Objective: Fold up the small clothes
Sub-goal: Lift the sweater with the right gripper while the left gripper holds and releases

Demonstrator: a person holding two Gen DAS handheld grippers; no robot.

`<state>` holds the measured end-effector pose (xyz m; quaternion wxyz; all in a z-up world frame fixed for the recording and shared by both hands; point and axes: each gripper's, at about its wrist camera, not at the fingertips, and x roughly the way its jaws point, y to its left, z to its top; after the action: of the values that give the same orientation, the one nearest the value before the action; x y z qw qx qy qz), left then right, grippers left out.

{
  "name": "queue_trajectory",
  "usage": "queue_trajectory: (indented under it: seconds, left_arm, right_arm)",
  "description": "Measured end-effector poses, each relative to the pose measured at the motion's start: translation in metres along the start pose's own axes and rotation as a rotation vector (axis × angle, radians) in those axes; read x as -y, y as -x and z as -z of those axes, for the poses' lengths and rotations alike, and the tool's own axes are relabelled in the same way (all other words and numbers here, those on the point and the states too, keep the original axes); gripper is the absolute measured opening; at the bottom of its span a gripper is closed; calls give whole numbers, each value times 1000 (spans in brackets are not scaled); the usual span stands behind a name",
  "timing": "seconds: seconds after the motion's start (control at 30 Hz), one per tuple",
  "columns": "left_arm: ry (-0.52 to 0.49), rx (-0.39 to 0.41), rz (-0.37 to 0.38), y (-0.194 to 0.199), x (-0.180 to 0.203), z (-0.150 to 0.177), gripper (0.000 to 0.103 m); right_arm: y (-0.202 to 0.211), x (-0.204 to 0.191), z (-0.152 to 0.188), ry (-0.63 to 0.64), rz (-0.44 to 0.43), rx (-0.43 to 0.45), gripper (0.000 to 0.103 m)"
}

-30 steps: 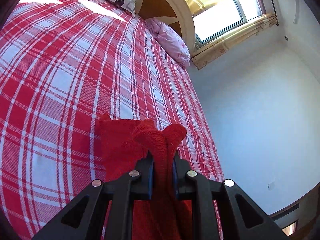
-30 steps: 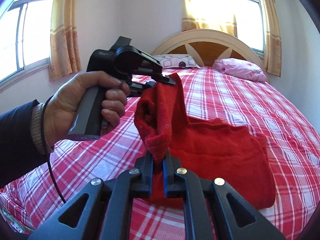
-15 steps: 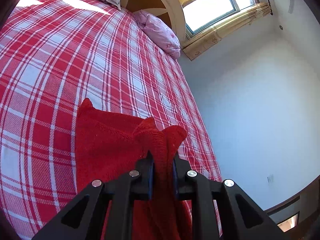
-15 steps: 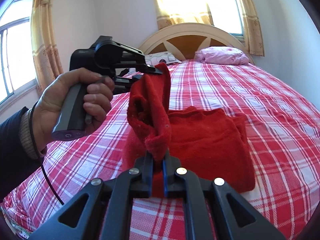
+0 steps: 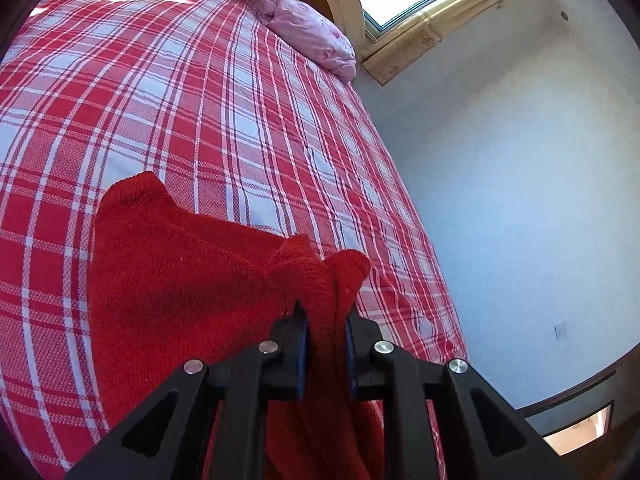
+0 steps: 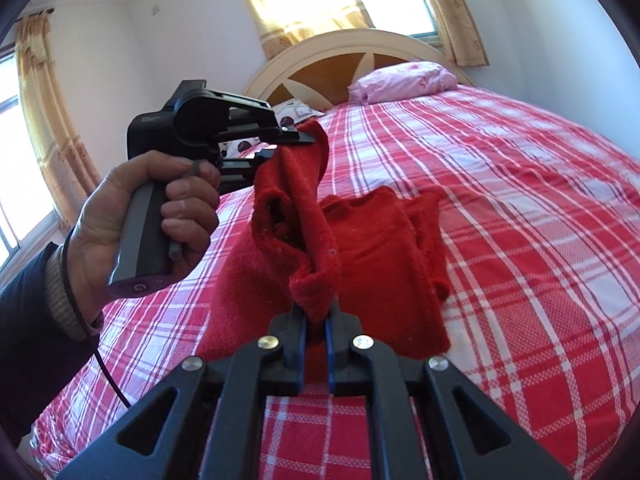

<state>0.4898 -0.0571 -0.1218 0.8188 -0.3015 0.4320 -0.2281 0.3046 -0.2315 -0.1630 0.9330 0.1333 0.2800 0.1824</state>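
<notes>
A small red knitted garment [image 6: 384,268] lies partly on the red plaid bed [image 6: 540,184], with one edge lifted. My left gripper [image 5: 325,312] is shut on a bunched corner of the garment [image 5: 176,280]. In the right wrist view it is held by a hand at the left [image 6: 298,140], pinching the top of the raised edge. My right gripper [image 6: 316,320] is shut on the lower end of that same raised edge. The lifted strip hangs slack between the two grippers above the rest of the garment.
A pink pillow [image 6: 404,80] and a patterned pillow [image 6: 296,110] lie by the arched headboard [image 6: 344,64]. The bed's right edge [image 5: 440,300] drops beside a white wall. Curtained windows stand behind and to the left.
Both grippers have carried the lifted edge forward over the garment toward the headboard. More of the red garment shows flat under the left gripper, and its far side has bunched up.
</notes>
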Motion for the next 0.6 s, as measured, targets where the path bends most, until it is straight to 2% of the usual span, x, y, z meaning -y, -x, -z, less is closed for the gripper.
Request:
queue_trajectory:
  seconds: [0.33, 0.53, 0.6]
  left_arm:
    - [-82, -79, -65, -46, 22, 14, 15]
    - [-98, -108, -99, -66, 28, 20, 15]
    - [-123, -115, -108, -70, 32, 22, 19]
  right_arm:
    - [3, 34, 12, -124, 2, -35, 9]
    - [5, 43, 20, -157, 9, -42, 9]
    - [6, 47, 21, -173, 4, -45, 9]
